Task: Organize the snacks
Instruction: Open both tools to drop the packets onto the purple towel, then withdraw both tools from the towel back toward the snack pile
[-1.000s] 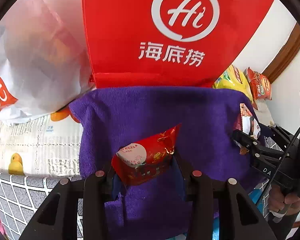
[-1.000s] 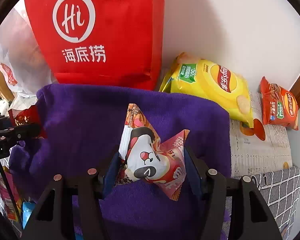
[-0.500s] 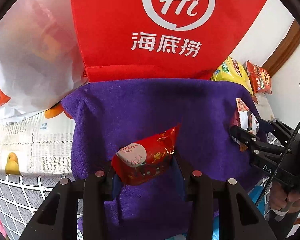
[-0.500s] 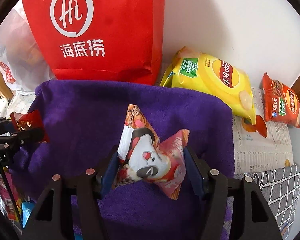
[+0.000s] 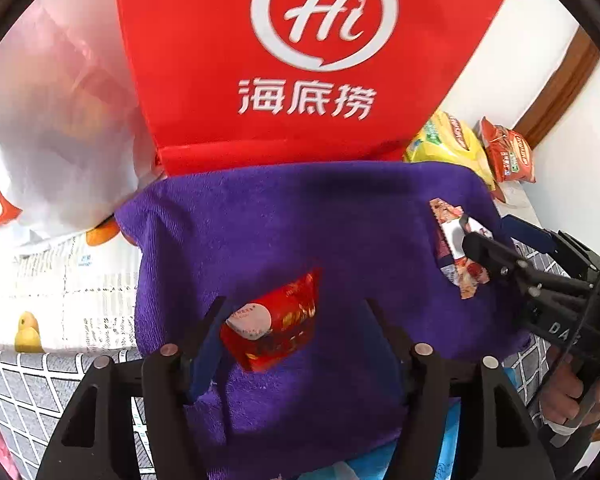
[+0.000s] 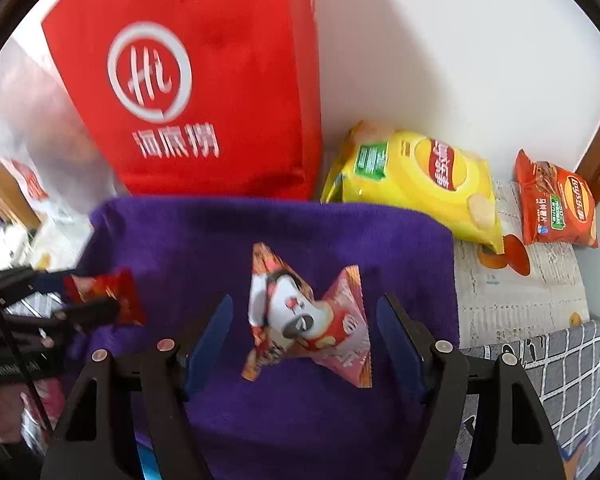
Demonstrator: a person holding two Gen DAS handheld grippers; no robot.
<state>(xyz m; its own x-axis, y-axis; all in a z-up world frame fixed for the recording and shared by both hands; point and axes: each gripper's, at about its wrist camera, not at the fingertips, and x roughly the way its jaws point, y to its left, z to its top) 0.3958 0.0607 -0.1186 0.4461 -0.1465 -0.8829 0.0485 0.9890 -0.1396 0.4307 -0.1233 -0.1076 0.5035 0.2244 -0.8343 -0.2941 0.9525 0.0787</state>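
A purple towel covers the middle of the surface, over a printed paper and a grey checked cloth. Behind the towel a red bag stands against a white wall, with a white plastic bag to its left (its contents are too blurry to read). A yellow chip bag and an orange chip bag lie on the paper at the right, near a brown wood trim.

The left gripper is spread; the red packet is between its fingers, touching the left one, apart from the right one. The right gripper is spread too, and the pink packet sits on the towel between its fingers, touching neither. Small print on both packets is not readable. The towel's near edge is cut off by the gripper bodies.
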